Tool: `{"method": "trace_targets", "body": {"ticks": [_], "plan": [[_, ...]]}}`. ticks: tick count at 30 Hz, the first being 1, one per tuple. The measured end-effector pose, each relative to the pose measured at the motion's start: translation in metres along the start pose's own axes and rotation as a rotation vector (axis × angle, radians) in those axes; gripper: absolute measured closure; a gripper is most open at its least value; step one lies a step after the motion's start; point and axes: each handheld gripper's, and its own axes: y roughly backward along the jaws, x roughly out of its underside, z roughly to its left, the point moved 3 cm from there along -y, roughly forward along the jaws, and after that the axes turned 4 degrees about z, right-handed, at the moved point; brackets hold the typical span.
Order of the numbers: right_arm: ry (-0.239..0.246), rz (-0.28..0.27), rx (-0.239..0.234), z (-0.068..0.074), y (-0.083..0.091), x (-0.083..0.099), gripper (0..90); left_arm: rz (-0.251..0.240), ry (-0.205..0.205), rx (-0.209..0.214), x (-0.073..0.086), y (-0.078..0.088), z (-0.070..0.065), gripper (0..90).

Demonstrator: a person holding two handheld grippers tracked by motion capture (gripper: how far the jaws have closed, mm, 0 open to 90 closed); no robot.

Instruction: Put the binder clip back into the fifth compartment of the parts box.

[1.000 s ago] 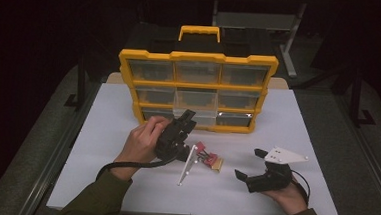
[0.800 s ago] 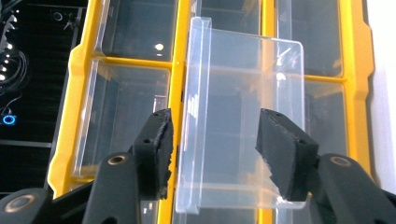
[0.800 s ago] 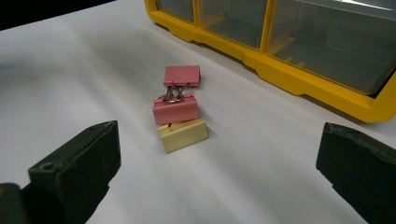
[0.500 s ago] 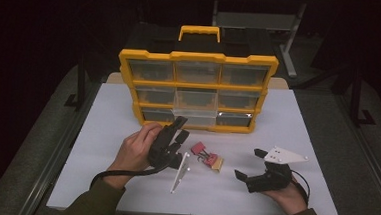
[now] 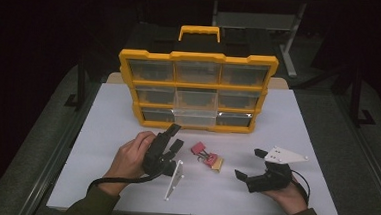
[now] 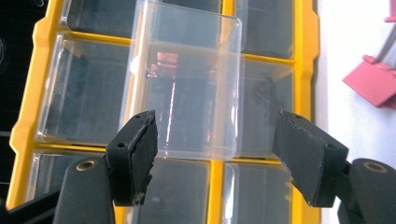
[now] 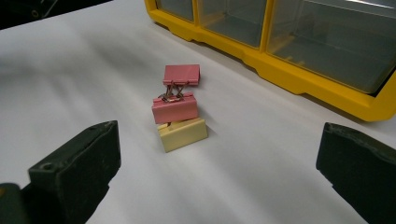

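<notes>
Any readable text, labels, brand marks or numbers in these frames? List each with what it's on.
None: no text, brand or number reads in any view.
Yellow organizer case: no label or logo legible on its frame, handle or clear bins.
Pink binder clips and yellow binder clip: plain faces, no print.
Left gripper and right gripper: black pads unmarked.
White table: no markings.

The yellow organizer (image 5: 198, 78) walls off the surface (image 5: 107, 122) at twelve o'clock; its clear bin (image 5: 194, 118) juts forward at centre; binder clips (image 5: 206, 156) sit mid-surface; open white room lies at nine and three o'clock.
</notes>
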Motion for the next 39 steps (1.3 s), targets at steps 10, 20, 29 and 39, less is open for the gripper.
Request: {"method": "trace_targets", "body": {"ticks": [10,20,29,39], "plan": [[0.001,-0.001,0.001,0.001,0.001,0.0,0.0,0.035,0.031,0.039,0.009,0.004,-0.017,22.8],[0.0,-0.001,0.002,0.0,0.001,0.0,0.0,0.049,0.026,0.057,0.017,0.005,-0.032,12.0],[0.004,-0.001,0.005,0.0,0.001,0.001,0.0,0.083,0.051,0.055,0.026,0.004,-0.04,4.2],[0.0,0.004,0.005,0.0,0.001,0.001,0.0,0.078,0.09,0.066,0.032,0.001,-0.045,0.0]]}}
